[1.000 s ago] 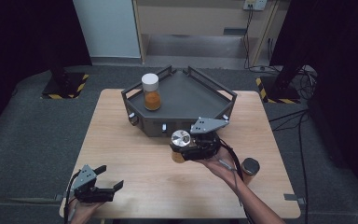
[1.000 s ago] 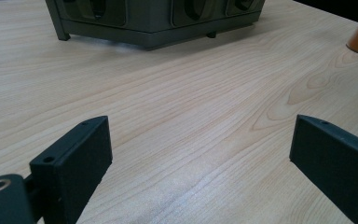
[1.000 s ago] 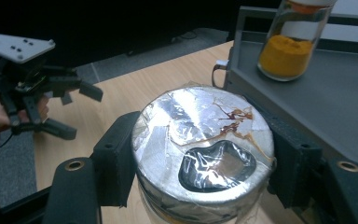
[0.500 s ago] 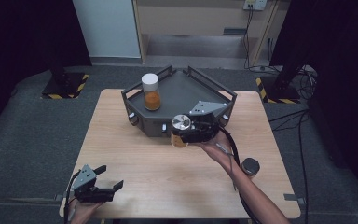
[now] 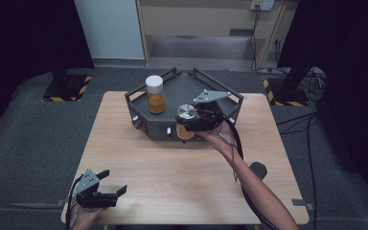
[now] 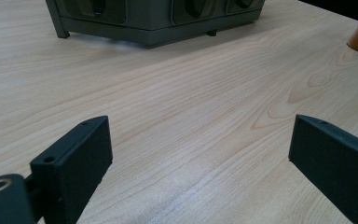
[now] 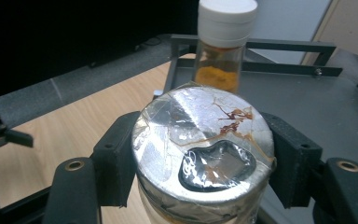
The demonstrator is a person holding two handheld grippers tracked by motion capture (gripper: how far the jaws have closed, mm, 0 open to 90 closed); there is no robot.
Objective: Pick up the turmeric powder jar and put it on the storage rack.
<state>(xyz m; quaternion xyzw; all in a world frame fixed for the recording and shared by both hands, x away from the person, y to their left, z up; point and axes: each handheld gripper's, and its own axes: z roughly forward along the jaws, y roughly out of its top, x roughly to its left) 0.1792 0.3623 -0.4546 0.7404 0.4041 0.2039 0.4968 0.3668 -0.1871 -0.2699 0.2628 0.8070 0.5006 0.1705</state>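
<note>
My right gripper is shut on a jar of orange contents with a foil-sealed top, held above the front edge of the dark grey tray. In the right gripper view the black jaws press both sides of this foil-topped jar. A second jar with a white lid stands upright in the tray, seen behind the held one as the white-lidded jar. My left gripper rests open low over the table's front left corner, and in its own view the left gripper has nothing but bare wood between its jaws.
A small dark round lid lies on the wooden table near its right side. The tray's base stands ahead of the left gripper. Dark floor mats and cables surround the table.
My right gripper has carried the foil-topped jar up and away from me, from in front of the tray to over its front edge. The left gripper has stayed put.
</note>
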